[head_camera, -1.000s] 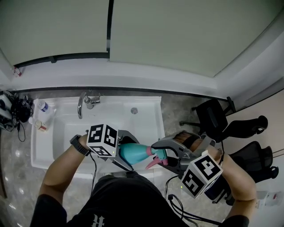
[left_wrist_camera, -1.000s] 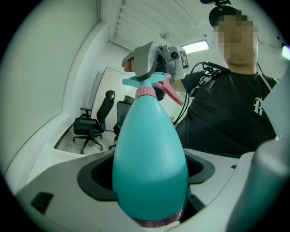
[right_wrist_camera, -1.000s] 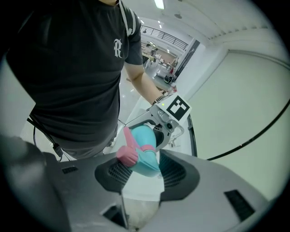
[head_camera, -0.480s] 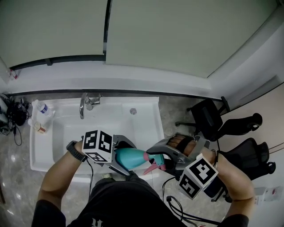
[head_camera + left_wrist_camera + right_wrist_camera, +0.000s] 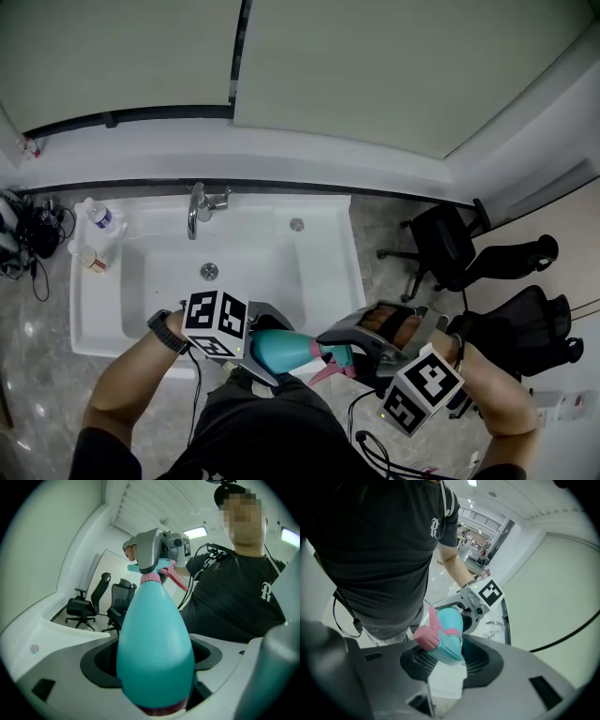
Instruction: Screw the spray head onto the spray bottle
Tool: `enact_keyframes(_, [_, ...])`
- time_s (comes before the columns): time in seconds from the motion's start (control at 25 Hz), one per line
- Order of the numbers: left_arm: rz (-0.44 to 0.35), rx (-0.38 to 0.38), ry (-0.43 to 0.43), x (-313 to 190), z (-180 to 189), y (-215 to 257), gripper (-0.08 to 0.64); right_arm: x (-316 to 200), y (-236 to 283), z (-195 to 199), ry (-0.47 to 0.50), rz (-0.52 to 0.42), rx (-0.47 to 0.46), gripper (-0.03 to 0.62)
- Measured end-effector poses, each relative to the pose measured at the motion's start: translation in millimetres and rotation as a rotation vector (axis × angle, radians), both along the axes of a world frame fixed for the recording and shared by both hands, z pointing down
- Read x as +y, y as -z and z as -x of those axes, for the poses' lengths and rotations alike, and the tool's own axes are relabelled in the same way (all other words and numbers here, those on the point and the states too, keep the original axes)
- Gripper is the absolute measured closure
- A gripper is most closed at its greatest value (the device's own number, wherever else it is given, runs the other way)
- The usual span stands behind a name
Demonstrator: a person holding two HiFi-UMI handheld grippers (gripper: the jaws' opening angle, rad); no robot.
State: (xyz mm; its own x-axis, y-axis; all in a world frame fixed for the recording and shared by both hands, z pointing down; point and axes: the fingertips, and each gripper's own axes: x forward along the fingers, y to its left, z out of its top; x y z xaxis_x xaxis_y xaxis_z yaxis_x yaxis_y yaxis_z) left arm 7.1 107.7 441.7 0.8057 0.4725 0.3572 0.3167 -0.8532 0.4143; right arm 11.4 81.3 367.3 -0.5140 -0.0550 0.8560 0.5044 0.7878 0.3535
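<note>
Pinching the spray bottle [image 5: 279,349], neck toward frame right, my left gripper [image 5: 265,351] faces my right gripper [image 5: 343,352], jaws just closing tighter on the spray head [image 5: 330,355].

White sink [image 5: 330,281] set into a grey speckled floor [image 5: 380,230]
A tap [image 5: 201,208] stands on the sink's far rim. A small bottle [image 5: 101,217] and a small jar [image 5: 92,260] stand on its left ledge. Two black office chairs [image 5: 448,246] stand on the floor, right.

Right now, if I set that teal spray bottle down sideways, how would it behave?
The spray bottle is round and tapered, so probably rolls. Its smooth plastic looks slippery to grip. The spray head may make it tippy upright.
</note>
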Motion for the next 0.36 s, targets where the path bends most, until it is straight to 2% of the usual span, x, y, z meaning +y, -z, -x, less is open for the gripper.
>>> enact_keyframes(0.36, [-0.036, -0.034, 0.042, 35.5, -14.8, 18.4, 0.149, 37.1, 18.9, -16.9, 0.045, -0.045, -0.029, 0.458])
